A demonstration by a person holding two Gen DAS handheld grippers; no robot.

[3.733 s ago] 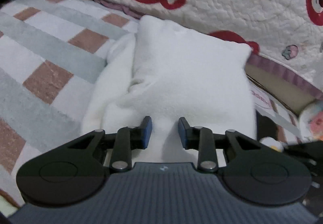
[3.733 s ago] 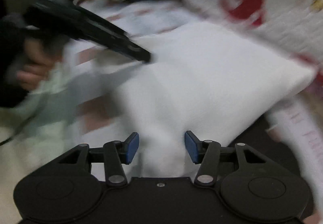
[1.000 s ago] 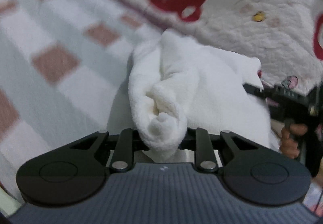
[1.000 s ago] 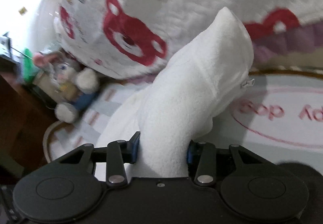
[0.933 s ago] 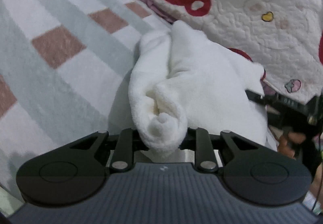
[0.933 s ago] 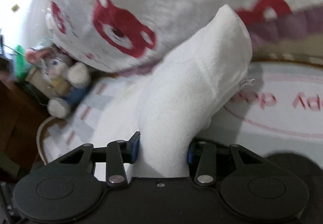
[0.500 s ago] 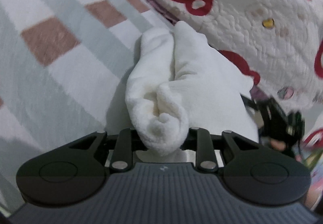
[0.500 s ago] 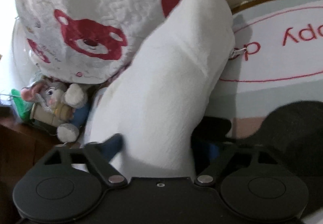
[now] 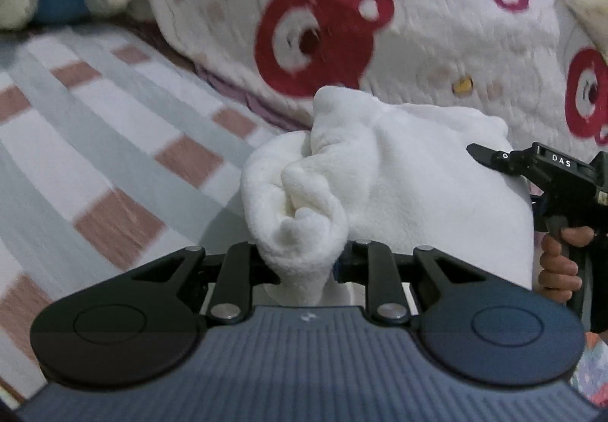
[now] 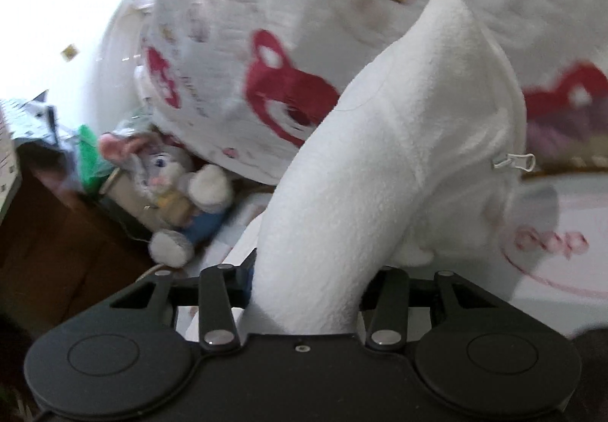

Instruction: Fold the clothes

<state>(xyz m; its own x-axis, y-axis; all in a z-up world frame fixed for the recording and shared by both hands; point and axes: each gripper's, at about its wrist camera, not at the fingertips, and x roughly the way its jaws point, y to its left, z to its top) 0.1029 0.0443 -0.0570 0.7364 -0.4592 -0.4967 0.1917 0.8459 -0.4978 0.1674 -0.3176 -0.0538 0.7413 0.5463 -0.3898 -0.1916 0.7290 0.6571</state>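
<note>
As gripped, left gripper (image 9: 302, 262): clamped on a bunched near corner of the white fleece garment (image 9: 399, 171), jaws closing a little further on the wad

Right gripper (image 10: 306, 293): jaws closing around a thick roll of the same garment, fleece filling the gap and pressed by both pads; also seen from the left wrist view at the garment's far right edge, held by a hand (image 9: 560, 262)

Garment, position: lifted between the two grippers, slung just above the checked blanket (image 9: 114, 141), one peak standing up toward the bear-print quilt (image 9: 380, 23)

Zip pull (image 10: 513, 160): dangling at the garment's right edge, free of the pads

Step in hand, as judged: carrying the held edge over for a fold

Method advised: keep both grips level and equally taut, so the fleece hangs flat rather than twisted; lay the edge down square before letting go; take less bulk in the left wad if a crisp crease is wanted

Background: plush rabbit (image 10: 182, 186) beside the quilt, well apart from the work
</note>
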